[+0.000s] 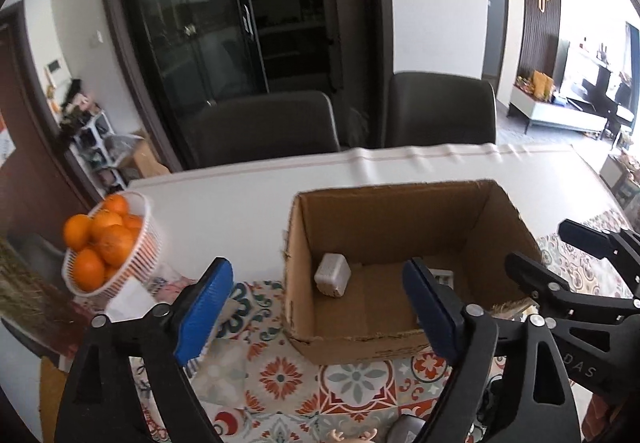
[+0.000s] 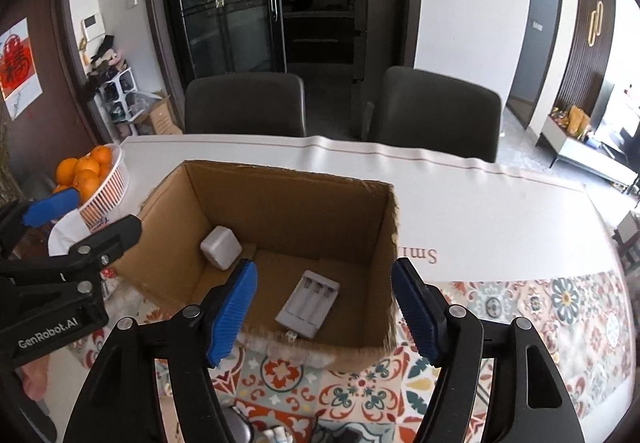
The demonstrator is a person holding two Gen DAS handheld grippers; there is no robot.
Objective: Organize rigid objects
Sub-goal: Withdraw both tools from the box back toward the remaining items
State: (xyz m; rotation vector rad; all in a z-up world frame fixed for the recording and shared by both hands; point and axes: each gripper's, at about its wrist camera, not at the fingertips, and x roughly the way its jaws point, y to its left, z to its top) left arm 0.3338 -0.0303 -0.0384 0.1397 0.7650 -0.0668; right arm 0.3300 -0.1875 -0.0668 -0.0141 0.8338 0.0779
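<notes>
Both tongs hang over the near rim of the open cardboard box [image 2: 280, 211]. The left gripper [image 1: 320, 307] has its jaws spread wide with nothing between them; the right gripper [image 2: 324, 303] is parted and empty too. Inside the box, the white adapter [image 2: 221, 246] leans in the corner at ten o'clock, and the grey battery charger [image 2: 307, 303] lies flat on the floor toward six o'clock. A basket of oranges [image 1: 120, 243] stands on the table [image 2: 480, 211] at nine o'clock of the box.
</notes>
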